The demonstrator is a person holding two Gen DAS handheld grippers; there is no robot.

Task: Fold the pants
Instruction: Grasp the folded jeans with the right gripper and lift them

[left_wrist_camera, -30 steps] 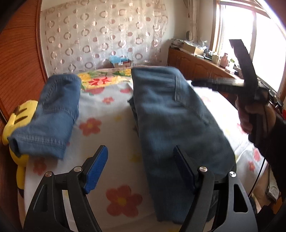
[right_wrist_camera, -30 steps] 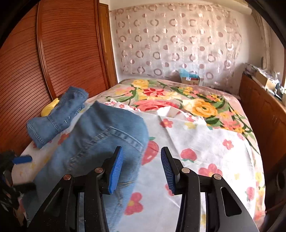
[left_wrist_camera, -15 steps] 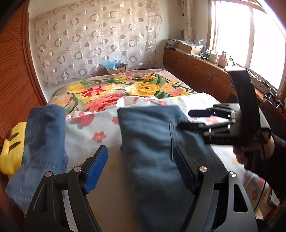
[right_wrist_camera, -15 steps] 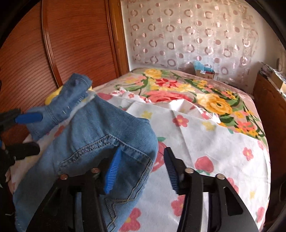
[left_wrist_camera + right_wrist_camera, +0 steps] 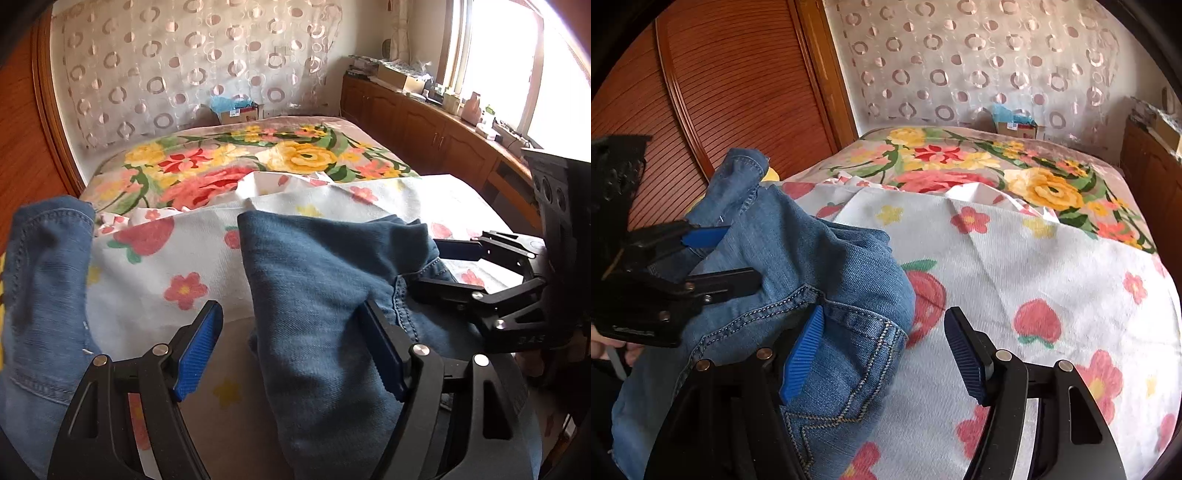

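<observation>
A pair of blue denim pants (image 5: 325, 295) lies lengthwise on the flowered white sheet (image 5: 177, 266), its far end bunched up. It shows in the right wrist view (image 5: 820, 273) with a back pocket near my fingers. My left gripper (image 5: 291, 350) is open, its jaws straddling the pants' left edge low over the bed. My right gripper (image 5: 882, 350) is open at the pants' right edge; its left pad (image 5: 803, 350) rests against the pocket. It appears in the left wrist view (image 5: 461, 269) at the right. A second folded pair of jeans (image 5: 40, 288) lies at the left.
A yellow plush toy (image 5: 772, 173) peeks from behind the second jeans. A wooden wardrobe (image 5: 713, 103) stands along the left, wooden cabinets (image 5: 424, 129) under the window on the right. A floral blanket (image 5: 240, 162) covers the far half of the bed.
Both grippers have dropped lower and moved in onto the pants. The far end of the pants, flat before, is now bunched and wrinkled between them.
</observation>
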